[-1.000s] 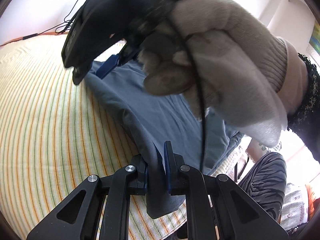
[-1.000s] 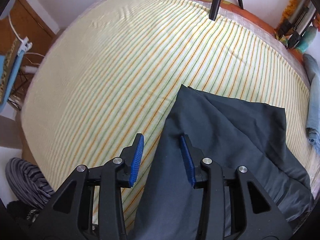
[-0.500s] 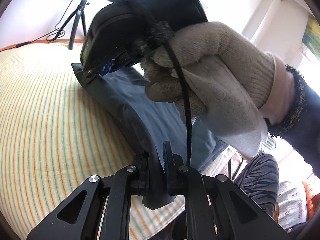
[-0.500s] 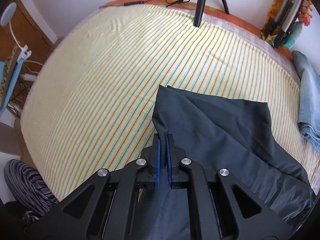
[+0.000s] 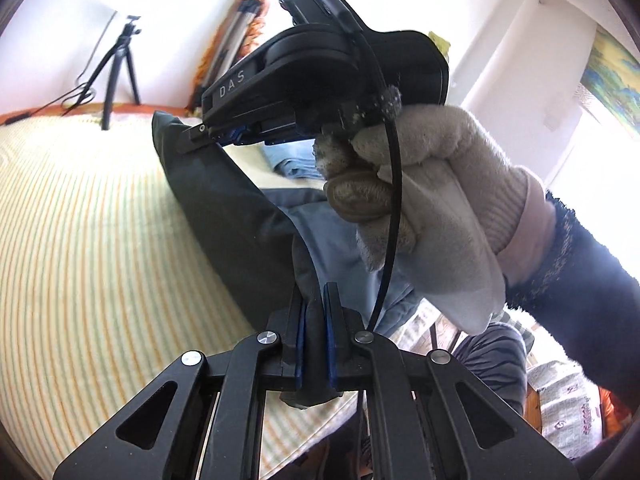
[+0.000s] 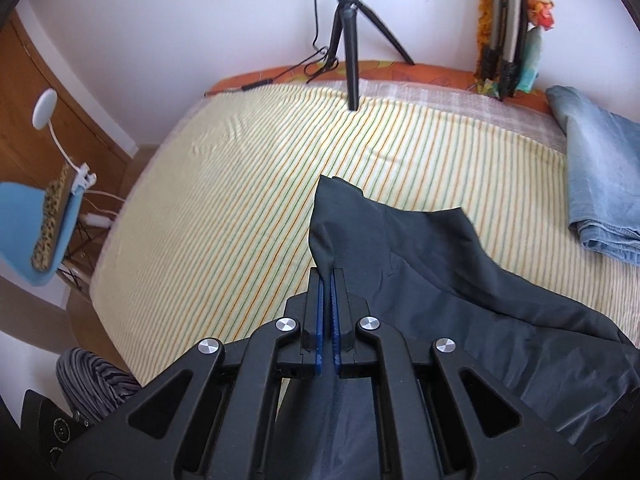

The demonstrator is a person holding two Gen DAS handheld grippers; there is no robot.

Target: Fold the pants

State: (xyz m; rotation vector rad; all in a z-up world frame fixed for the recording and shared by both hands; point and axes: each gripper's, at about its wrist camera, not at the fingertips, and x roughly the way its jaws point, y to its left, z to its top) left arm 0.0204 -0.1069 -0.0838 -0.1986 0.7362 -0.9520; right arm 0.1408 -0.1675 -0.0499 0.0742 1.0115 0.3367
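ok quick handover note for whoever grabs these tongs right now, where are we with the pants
Left tongs: shut on the dark pants at one edge.
Right tongs: jaws have just closed, shut on another pinch of the pants, lifting a peak off the striped bed.
Rest of the pants trails to the right on the bed; folded jeans lie beside them.
Done: both edges gripped.
Left: carry the edge over, lay it flat, finish the fold.
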